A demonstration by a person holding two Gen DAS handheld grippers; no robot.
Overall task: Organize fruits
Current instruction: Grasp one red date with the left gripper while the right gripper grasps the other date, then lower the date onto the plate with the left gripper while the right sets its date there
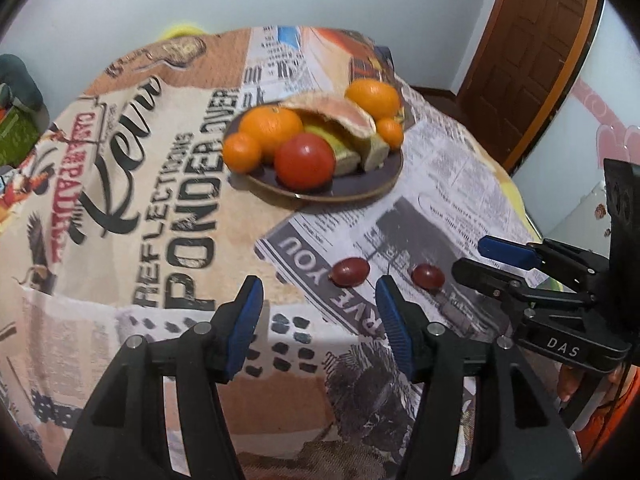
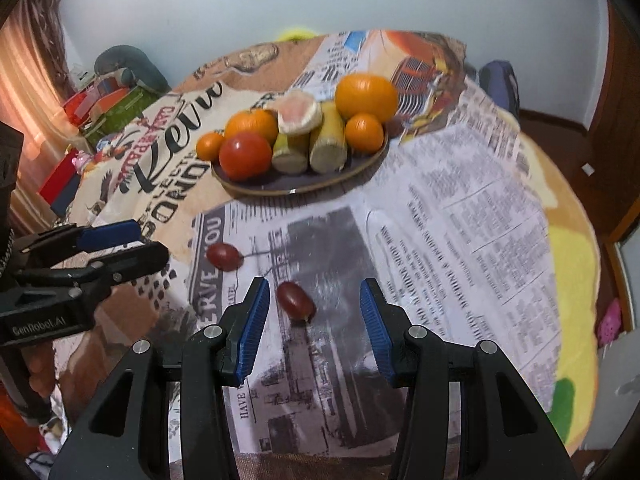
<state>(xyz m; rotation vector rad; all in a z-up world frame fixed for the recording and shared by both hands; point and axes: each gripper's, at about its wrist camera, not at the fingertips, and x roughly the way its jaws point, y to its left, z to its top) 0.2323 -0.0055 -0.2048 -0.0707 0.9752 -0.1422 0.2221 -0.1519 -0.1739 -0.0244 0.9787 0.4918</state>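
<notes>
While two red grapes are lying loose on the worktop short of the fruit plate, we are holding both tools, left tool and right tool, open and empty; the grapes look soft and slippery, so we are judging a light pinch across the middle best.

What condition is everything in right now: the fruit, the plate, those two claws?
Left claw: open, empty.
Right claw: open, empty.
Left grape: loose on the tablecloth.
Right grape: loose, just ahead of the right claw.
Plate: piled with fruit.
Tomato: whole, on the plate.
</notes>
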